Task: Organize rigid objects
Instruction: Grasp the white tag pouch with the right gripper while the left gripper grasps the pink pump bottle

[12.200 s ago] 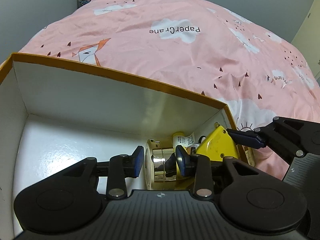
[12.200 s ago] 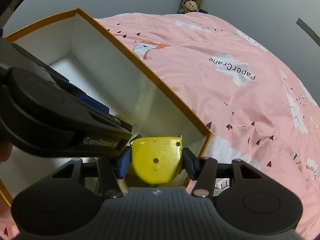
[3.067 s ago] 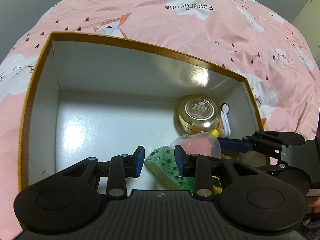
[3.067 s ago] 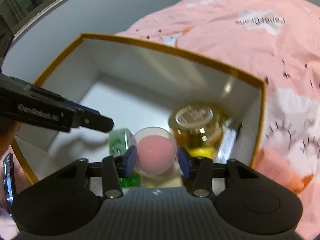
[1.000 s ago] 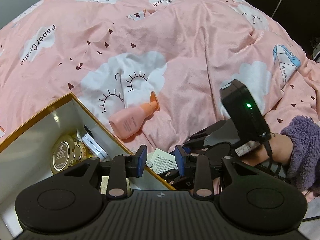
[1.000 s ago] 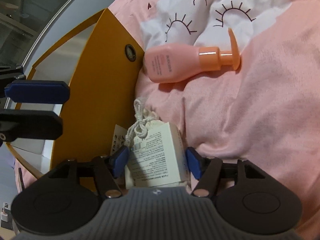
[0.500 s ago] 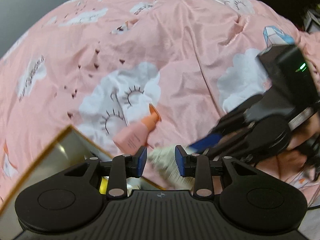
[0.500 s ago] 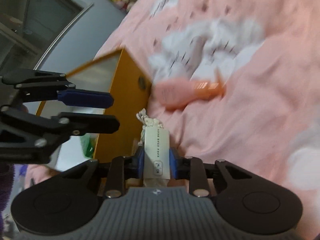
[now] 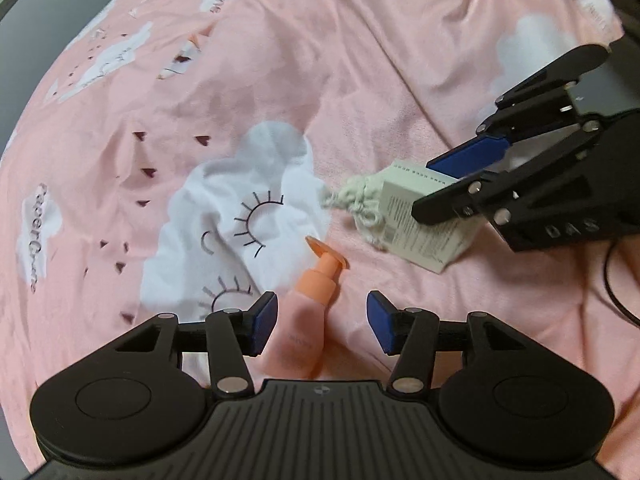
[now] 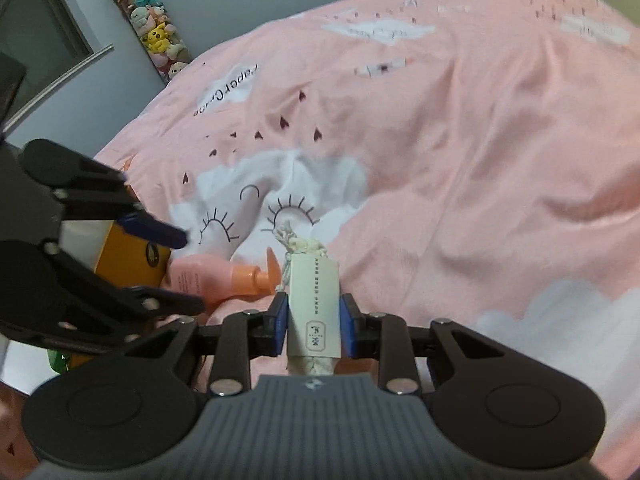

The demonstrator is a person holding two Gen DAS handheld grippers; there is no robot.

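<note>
L gripper (image 9: 322,322) is seen pointing steeply down at the pink bedspread (image 9: 248,92); its jaws have just been opening and are now spread apart, w/ the pink pump bottle (image 9: 306,322) lying between them. The bottle's body sits nearer the L pad, seemingly just beside it; contact can't be told for sure, and the R pad is clearly apart from it. The bottle lies flat on the cloth, orange pump head toward 12 o'clock, next to the white cloud print w/ eyelashes (image 9: 240,216).

R gripper (image 10: 313,322) is clamped on a small cream package (image 10: 315,308) w/ a printed paper label and a knotted cord at its far end; both blue pads press its sides. In the L wrist view the same package (image 9: 416,220) is seen at approx 2 o'clock, held off the bedspread btwn the other gripper's fingers.

Container: an orange box (image 10: 132,258) w/ a round grommet in its wall is partly seen at 9 o'clock in the R wrist view, mostly hidden behind the L gripper's arms. A scrap of smth green (image 10: 58,360) shows below it at approx 8 o'clock; what else the box holds can't be told. The bottle lies just outside the box wall, touching or nearly so.

A column of plush toys (image 10: 154,32) stands by the grey wall at 11 o'clock.
</note>
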